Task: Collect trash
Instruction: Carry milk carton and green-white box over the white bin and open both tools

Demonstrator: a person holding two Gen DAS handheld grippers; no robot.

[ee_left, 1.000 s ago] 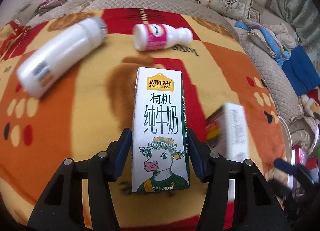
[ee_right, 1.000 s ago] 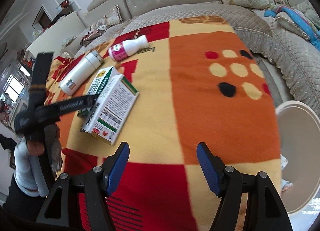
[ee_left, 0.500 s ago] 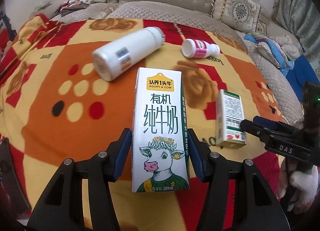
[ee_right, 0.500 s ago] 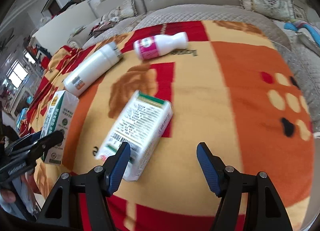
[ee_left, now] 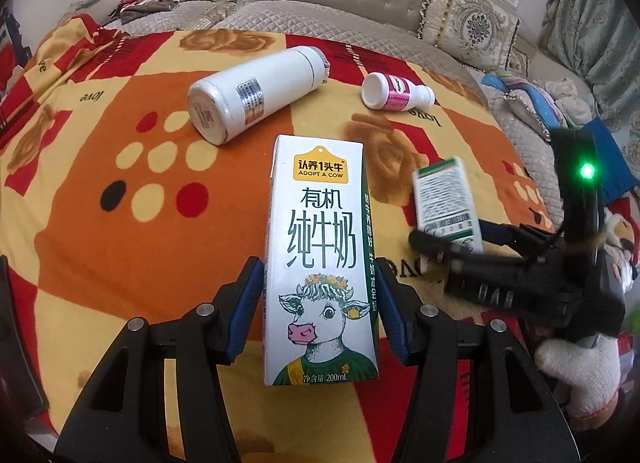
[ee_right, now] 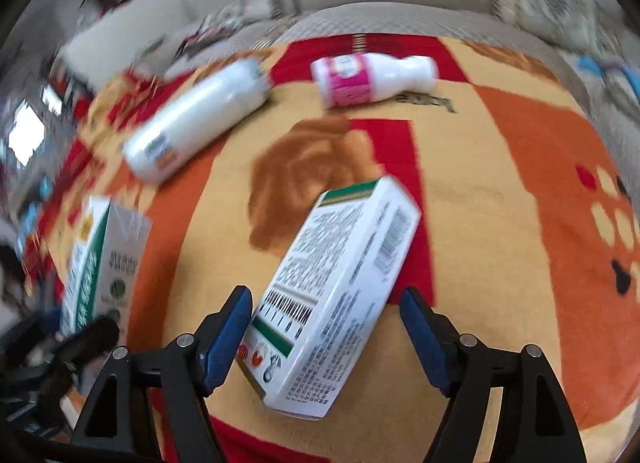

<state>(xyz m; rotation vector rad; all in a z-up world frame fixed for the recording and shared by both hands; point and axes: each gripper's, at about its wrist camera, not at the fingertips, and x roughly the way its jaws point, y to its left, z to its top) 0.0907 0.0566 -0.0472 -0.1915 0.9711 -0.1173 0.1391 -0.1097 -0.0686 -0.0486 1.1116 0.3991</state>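
My left gripper [ee_left: 320, 303] is shut on an upright white milk carton [ee_left: 320, 255] printed with a cow, pads on both its sides. The same carton [ee_right: 104, 263] shows at the left of the right wrist view. A white box with small print and a green stripe [ee_right: 336, 303] lies flat on the blanket, between the fingers of my right gripper [ee_right: 326, 323]. Those jaws are opening and the pads do not press on the box. The left wrist view shows that box [ee_left: 444, 199] under the right gripper [ee_left: 500, 263]. Farther back lie a white bottle [ee_left: 256, 95] and a small pink-labelled bottle [ee_left: 396, 91].
An orange, red and yellow blanket [ee_left: 120, 223] covers the surface. A grey quilted sofa with patterned cushions [ee_left: 468, 23] runs behind it. Blue cloth and clutter [ee_left: 608, 159] lie at the right. A white-gloved hand [ee_left: 576, 367] holds the right gripper.
My left gripper carried the carton leftward over the blanket. The right gripper swung left and down until its fingers straddle the white box, and its jaws stand wider than before.
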